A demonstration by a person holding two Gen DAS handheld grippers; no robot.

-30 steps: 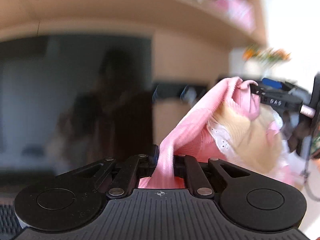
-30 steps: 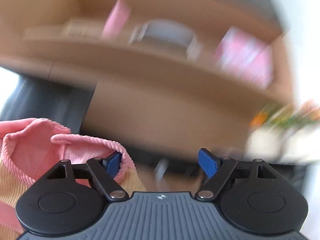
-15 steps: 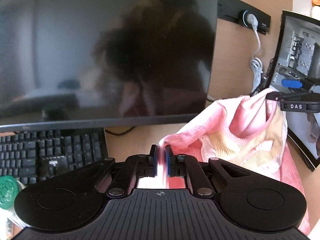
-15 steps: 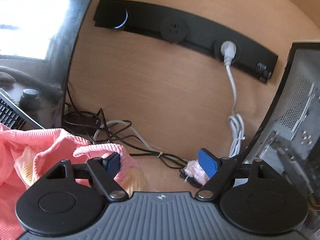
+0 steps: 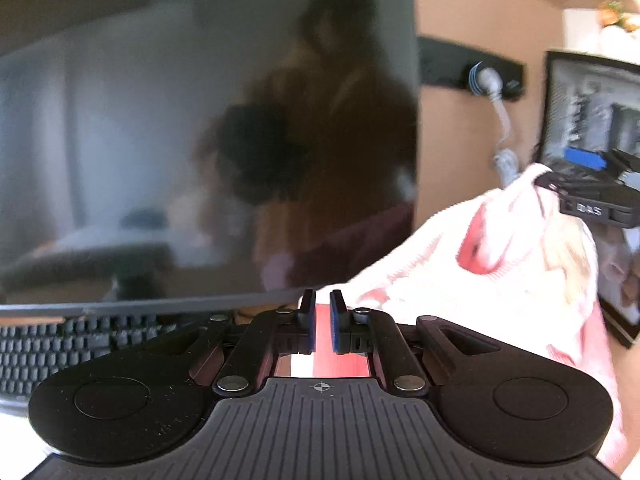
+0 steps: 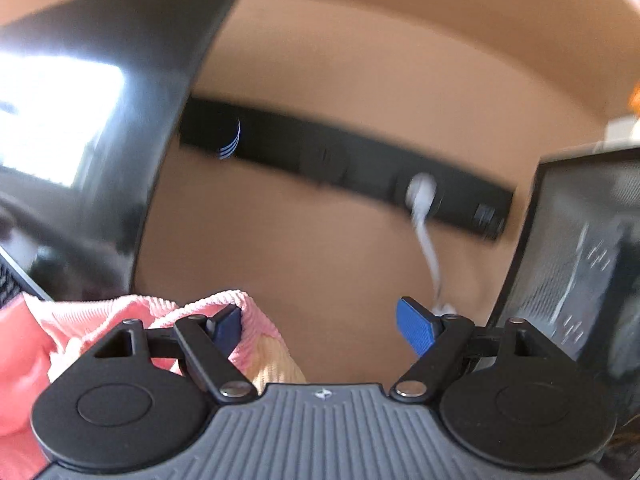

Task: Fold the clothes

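A pink ribbed garment (image 5: 500, 264) with a pale yellow lining hangs stretched between my two grippers above the desk. My left gripper (image 5: 322, 320) is shut on one edge of it, and pink cloth shows between its pads. In the right wrist view the garment (image 6: 120, 312) lies looped over the left finger (image 6: 228, 324) of my right gripper (image 6: 322, 328). That gripper stands wide open, its right blue pad (image 6: 416, 332) is bare, and nothing is pinched between the jaws.
A large dark monitor (image 5: 200, 140) stands straight ahead with a black keyboard (image 5: 60, 348) below it at the left. On the wooden back wall is a black socket strip (image 6: 360, 164) with a white plug and cable (image 6: 424, 216). A dark case (image 6: 580, 260) stands at the right.
Both grippers have come down with the garment from shelf height to in front of the monitor. The left grip and the cloth looped on the right finger are unchanged.
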